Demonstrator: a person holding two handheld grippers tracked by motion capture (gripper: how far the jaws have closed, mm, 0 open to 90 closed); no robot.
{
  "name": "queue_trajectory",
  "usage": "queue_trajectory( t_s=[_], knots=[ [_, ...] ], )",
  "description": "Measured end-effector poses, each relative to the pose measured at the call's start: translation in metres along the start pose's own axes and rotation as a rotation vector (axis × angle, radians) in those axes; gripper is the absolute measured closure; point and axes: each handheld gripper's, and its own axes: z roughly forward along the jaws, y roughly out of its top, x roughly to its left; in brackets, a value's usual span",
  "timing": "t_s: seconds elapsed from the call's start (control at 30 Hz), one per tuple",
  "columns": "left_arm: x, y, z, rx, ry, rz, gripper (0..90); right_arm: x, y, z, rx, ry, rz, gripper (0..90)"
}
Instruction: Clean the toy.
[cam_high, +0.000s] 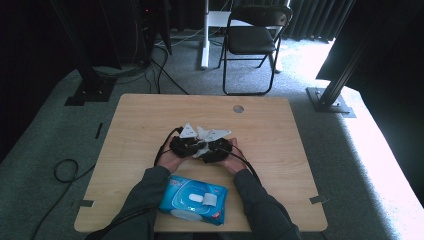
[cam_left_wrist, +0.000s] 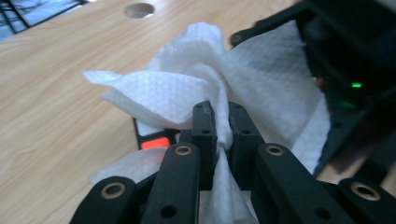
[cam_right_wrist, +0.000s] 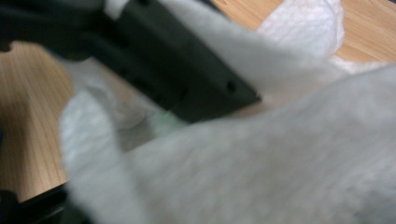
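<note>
At the middle of the wooden table (cam_high: 280, 150) a person's hands hold both grippers close together, tips facing each other. A crumpled white wipe (cam_high: 202, 149) sits between them. In the left gripper view my left gripper (cam_left_wrist: 222, 122) is shut on a fold of the wipe (cam_left_wrist: 187, 84), which bunches up above the jaws. My left gripper (cam_high: 186, 145) sits left of the wipe and my right gripper (cam_high: 216, 148) right of it. The right gripper's black housing (cam_left_wrist: 355, 56) stands just behind the wipe. The wipe (cam_right_wrist: 280, 163) drapes blurred over the right gripper's camera and hides its jaws.
A blue pack of wet wipes (cam_high: 194, 200) lies at the near edge between the forearms. A round cable hole (cam_high: 238, 108) is at the table's far side. Beyond the table a black folding chair (cam_high: 252, 40) stands. Cables trail off the left side.
</note>
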Motion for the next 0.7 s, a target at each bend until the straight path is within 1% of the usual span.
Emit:
queue_trajectory(
  t_s=[0.07, 0.2, 0.3, 0.43, 0.6, 0.7],
  knots=[
    [0.003, -0.001, 0.000, 0.001, 0.034, -0.009, 83.7, 0.000, 0.000, 0.000, -0.001, -0.001, -0.005, 33.9],
    [0.009, -0.004, -0.002, -0.004, 0.074, -0.043, 83.6, 0.001, 0.001, -0.002, -0.008, 0.004, -0.007, 34.0],
    [0.013, -0.005, -0.002, 0.004, 0.086, -0.050, 83.6, 0.001, 0.002, -0.003, -0.009, 0.006, -0.007, 34.0],
    [0.015, -0.005, -0.003, 0.007, 0.105, -0.048, 83.6, 0.001, 0.003, -0.003, -0.014, 0.005, -0.011, 34.1],
    [0.023, -0.008, -0.004, 0.014, 0.133, -0.083, 83.6, 0.003, 0.004, -0.004, -0.016, 0.010, -0.025, 34.2],
    [0.027, -0.011, -0.004, 0.018, 0.149, -0.106, 83.6, 0.003, 0.004, -0.005, -0.019, 0.011, -0.024, 34.2]
  ],
)
